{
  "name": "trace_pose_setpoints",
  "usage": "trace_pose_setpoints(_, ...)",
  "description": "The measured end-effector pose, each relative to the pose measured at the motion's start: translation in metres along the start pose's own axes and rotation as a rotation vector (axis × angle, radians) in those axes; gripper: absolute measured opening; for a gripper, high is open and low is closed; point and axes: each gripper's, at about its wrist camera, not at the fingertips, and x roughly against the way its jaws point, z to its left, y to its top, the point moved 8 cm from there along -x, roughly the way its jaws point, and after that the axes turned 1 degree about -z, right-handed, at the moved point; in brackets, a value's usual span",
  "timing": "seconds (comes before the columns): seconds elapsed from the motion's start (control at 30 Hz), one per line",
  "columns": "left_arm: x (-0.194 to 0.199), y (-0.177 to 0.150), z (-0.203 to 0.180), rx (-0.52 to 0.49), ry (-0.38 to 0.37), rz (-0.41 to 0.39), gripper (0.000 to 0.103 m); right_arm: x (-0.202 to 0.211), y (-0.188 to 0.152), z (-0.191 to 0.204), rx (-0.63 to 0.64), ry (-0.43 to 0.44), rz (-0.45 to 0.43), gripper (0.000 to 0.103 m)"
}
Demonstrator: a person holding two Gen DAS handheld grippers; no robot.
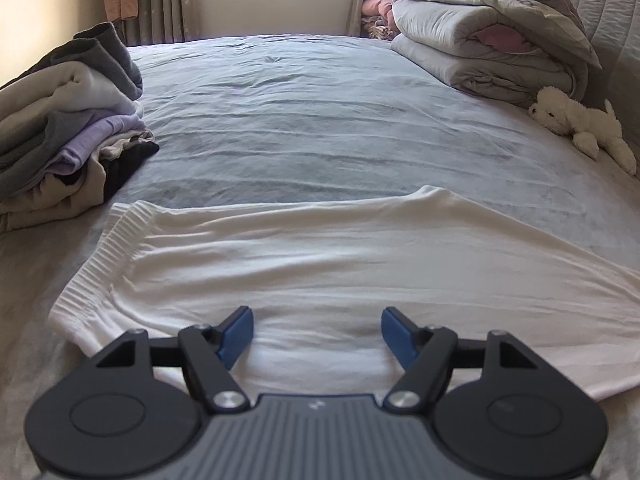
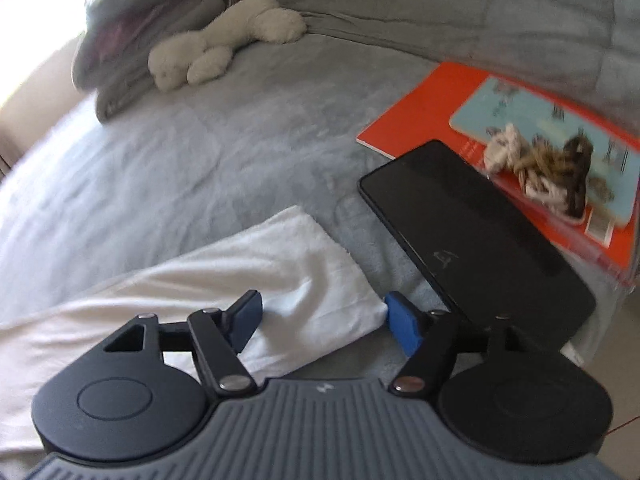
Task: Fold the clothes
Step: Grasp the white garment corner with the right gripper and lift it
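Observation:
A white garment [image 1: 320,264] lies flat across the near part of the grey bed, its ribbed waistband [image 1: 100,256] to the left. My left gripper [image 1: 317,330] hovers open over the garment's near edge, nothing between its blue pads. In the right wrist view the white garment's narrow end [image 2: 304,276] lies on the bed and reaches between the open fingers of my right gripper [image 2: 326,320]. The pads stand on either side of the cloth's end without closing on it.
A pile of folded clothes [image 1: 68,120] sits at the left of the bed. Folded grey quilts [image 1: 488,40] and a white plush toy [image 1: 580,128] lie at the far right. A black tablet [image 2: 472,224] and an orange book [image 2: 432,112] lie right of the cloth's end.

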Motion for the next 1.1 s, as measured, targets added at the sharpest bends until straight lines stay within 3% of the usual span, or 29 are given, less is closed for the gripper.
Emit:
trace_pose_setpoints(0.1, 0.001, 0.0, 0.001, 0.002, 0.0, -0.002, 0.072, -0.003, -0.001, -0.002, 0.001, -0.04, -0.028, 0.052)
trace_pose_setpoints(0.17, 0.001, 0.0, 0.002, 0.004, 0.0, -0.003, 0.072, -0.002, -0.001, -0.002, -0.002, -0.04, -0.041, 0.036)
trace_pose_setpoints(0.2, 0.002, 0.0, 0.002, 0.005, 0.0, -0.003, 0.072, -0.002, -0.001, -0.002, -0.016, -0.025, -0.04, 0.02)
trace_pose_setpoints(0.23, 0.002, 0.0, 0.003, 0.006, -0.001, -0.003, 0.072, -0.001, -0.001, -0.002, -0.03, -0.01, -0.038, 0.015)
trace_pose_setpoints(0.47, 0.005, 0.002, 0.006, 0.021, -0.005, -0.006, 0.072, 0.001, 0.003, -0.006, -0.125, 0.027, -0.049, 0.022)
trace_pose_setpoints(0.6, 0.007, 0.003, 0.008, 0.03, -0.008, -0.007, 0.072, 0.004, 0.006, -0.01, -0.185, 0.036, -0.064, 0.044)
trace_pose_setpoints(0.8, 0.005, 0.001, 0.006, 0.028, -0.014, 0.005, 0.072, 0.0, 0.004, -0.002, -0.155, 0.016, -0.08, 0.057)
trace_pose_setpoints(0.87, 0.005, 0.0, 0.005, 0.023, -0.015, 0.006, 0.072, -0.002, 0.003, 0.003, -0.125, 0.006, -0.086, 0.046)
trace_pose_setpoints(0.9, 0.005, 0.0, 0.005, 0.022, -0.015, 0.006, 0.072, -0.002, 0.002, 0.004, -0.118, 0.004, -0.086, 0.026)
trace_pose_setpoints(0.93, 0.005, 0.0, 0.005, 0.022, -0.015, 0.006, 0.072, -0.003, 0.002, 0.005, -0.111, 0.004, -0.085, 0.018)
trace_pose_setpoints(1.1, 0.004, -0.001, 0.004, 0.019, -0.009, 0.009, 0.072, 0.01, 0.009, 0.018, -0.067, 0.016, -0.167, 0.012)
